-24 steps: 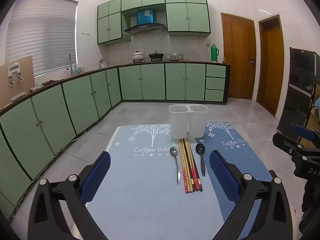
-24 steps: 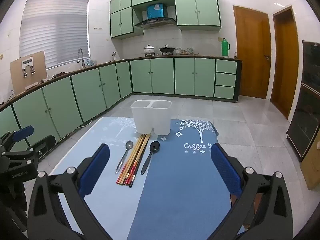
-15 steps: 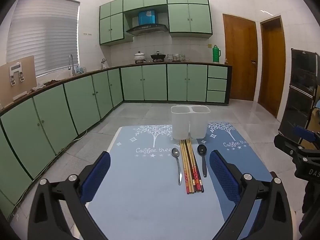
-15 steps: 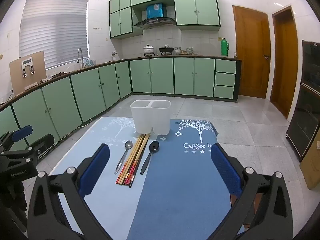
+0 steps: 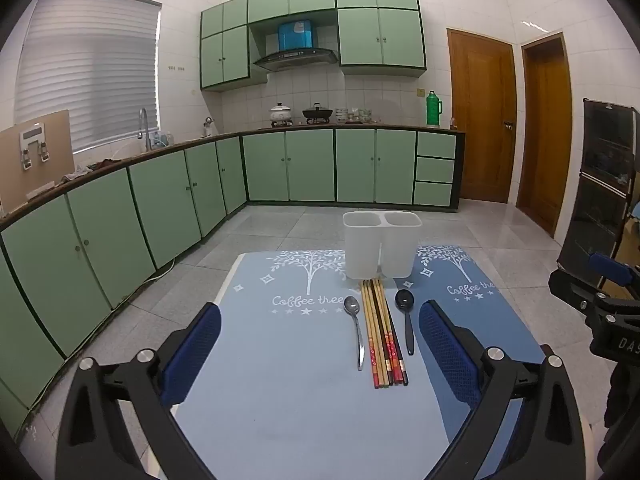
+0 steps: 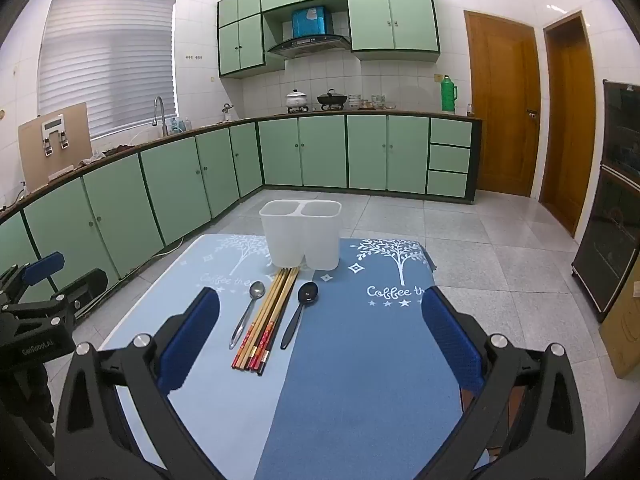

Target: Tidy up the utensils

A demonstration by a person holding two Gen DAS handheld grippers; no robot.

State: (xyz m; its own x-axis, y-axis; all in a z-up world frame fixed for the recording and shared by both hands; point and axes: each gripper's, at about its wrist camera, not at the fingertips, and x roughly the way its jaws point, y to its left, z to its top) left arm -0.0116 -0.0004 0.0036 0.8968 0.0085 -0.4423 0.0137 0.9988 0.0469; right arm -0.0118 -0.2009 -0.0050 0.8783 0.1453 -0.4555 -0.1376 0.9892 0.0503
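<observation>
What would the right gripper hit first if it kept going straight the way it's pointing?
Probably the blue mat, just right of the black spoon. The right gripper tilts down toward the table with its jaws open and empty. Depth is hard to judge.

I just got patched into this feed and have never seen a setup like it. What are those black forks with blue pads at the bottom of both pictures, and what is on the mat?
Each picture comes from a fisheye camera on a hand-held gripper, looking forward along its two fingers. The black forks with blue pads are those fingers. One view shows the left gripper, the other the right gripper; each also glimpses the other at its edge. Both are wide open and hold nothing.

On the blue mat lie a metal spoon, a bundle of chopsticks and a black spoon, side by side. Behind them stands a white two-compartment holder; nothing shows above its rim.
</observation>
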